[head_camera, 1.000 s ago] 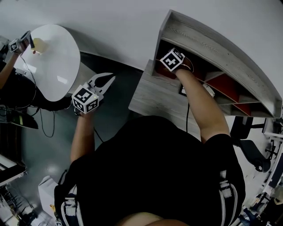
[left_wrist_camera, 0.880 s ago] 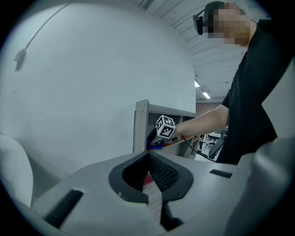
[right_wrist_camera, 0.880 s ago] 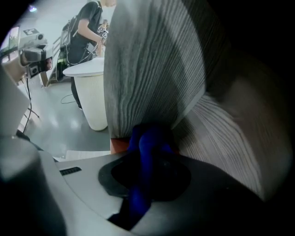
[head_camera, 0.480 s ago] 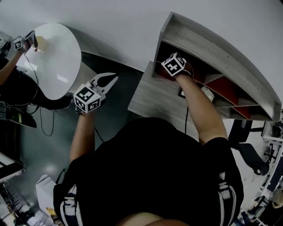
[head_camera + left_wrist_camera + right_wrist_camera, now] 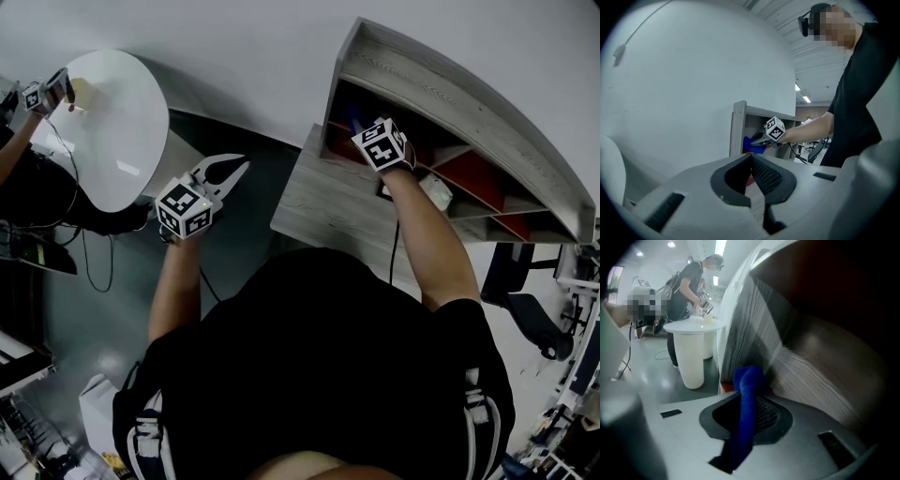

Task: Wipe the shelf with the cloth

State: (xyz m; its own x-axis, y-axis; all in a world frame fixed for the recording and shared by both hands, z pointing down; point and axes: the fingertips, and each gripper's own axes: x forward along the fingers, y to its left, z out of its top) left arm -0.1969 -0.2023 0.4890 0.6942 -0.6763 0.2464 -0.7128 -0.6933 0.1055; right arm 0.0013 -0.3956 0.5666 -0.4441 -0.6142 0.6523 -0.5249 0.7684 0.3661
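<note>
A grey wooden shelf unit with red inner panels stands on a grey desk. My right gripper reaches into its leftmost compartment and is shut on a blue cloth. In the right gripper view the cloth hangs out between the jaws, close to the compartment's wood-grain side wall. My left gripper hovers over the floor left of the desk, shut and empty. The left gripper view looks past its own tips at the shelf, the right gripper and the cloth.
A white round table stands at the far left, where another person works with grippers. A white plug block and cable lie on the desk under the shelf. An office chair is at the right.
My right gripper has slid to the right inside the compartment with the cloth. The left gripper has barely moved.
</note>
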